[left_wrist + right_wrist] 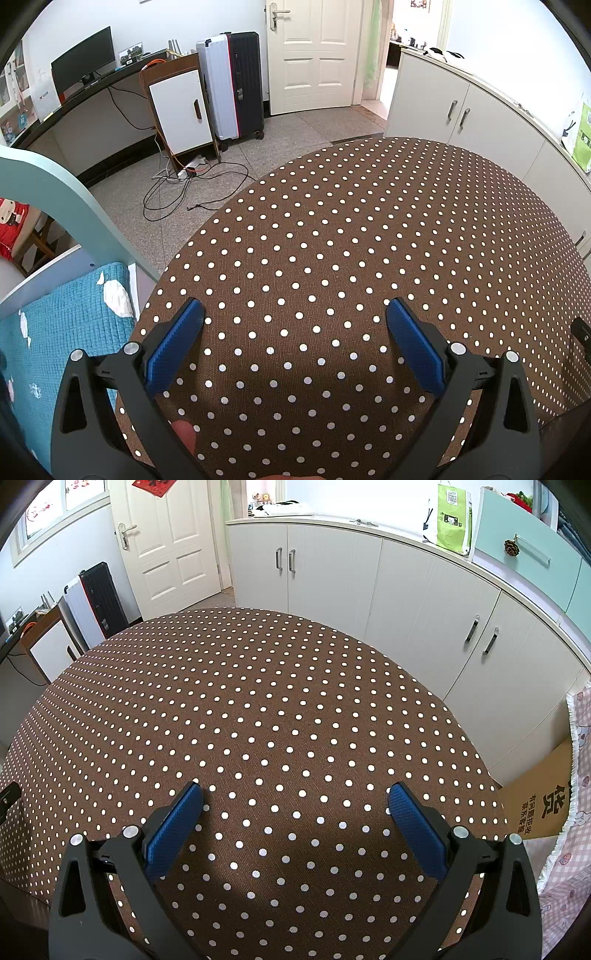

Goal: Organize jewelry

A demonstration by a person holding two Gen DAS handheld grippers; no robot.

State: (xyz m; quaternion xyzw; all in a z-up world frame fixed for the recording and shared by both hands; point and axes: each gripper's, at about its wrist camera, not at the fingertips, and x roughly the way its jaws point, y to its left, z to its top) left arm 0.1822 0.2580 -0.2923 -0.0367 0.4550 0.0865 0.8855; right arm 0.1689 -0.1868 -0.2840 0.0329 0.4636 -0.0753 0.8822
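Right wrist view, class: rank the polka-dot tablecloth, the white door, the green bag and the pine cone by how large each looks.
1. polka-dot tablecloth
2. white door
3. green bag
4. pine cone

This is apparent size only; the fisheye lens and the tablecloth's nearness to the camera inflate it.
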